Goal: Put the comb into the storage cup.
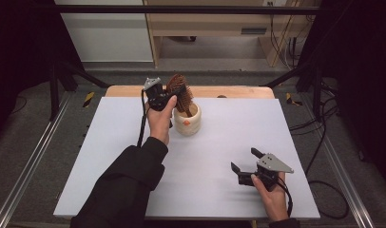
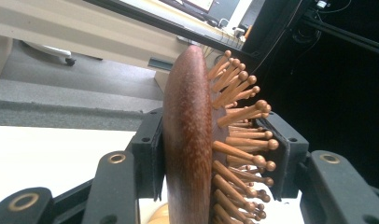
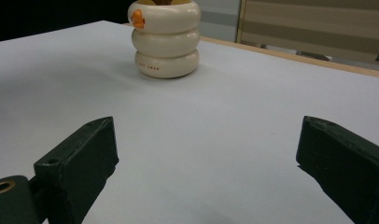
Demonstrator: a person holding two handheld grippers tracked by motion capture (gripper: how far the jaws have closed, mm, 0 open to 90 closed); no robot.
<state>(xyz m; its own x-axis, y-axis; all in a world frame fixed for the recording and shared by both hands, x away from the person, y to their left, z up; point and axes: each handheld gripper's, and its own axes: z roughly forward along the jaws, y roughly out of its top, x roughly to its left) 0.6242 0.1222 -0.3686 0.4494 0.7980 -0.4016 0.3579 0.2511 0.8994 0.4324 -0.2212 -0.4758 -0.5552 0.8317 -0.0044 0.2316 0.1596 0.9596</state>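
High view: the left gripper [image 1: 174, 95] grasps a wooden hairbrush [image 1: 178, 88] by its head, directly above the cream ribbed holder [image 1: 188, 122], which stands near the far edge of the white table [image 1: 110, 156]. The brush handle runs down into the holder's mouth; how deep it sits cannot be told. In the left gripper view, the jaws are clenched on the brush head [image 2: 190, 140], one pad against the smooth back, the other against the wooden pins (a springy, uneven surface).

The right gripper [image 1: 244, 164] rests on the table well to the near right of the holder, jaws released and wide apart, nothing between them. The right gripper view shows the holder [image 3: 164, 39] upright beyond those jaws.

Judged step: moving the brush along the holder's axis, either seating it or lifting it out.

Procedure notes:
- Keep the handle in line with the holder's opening; a tilt would lever against the rim and tip the holder.
- Maintain firm pressure, since the pin side may let the head slip.
- Travel vertically only until the handle is fully seated or clear of the rim.
- If the holder rocks, steady its wall with the right gripper.
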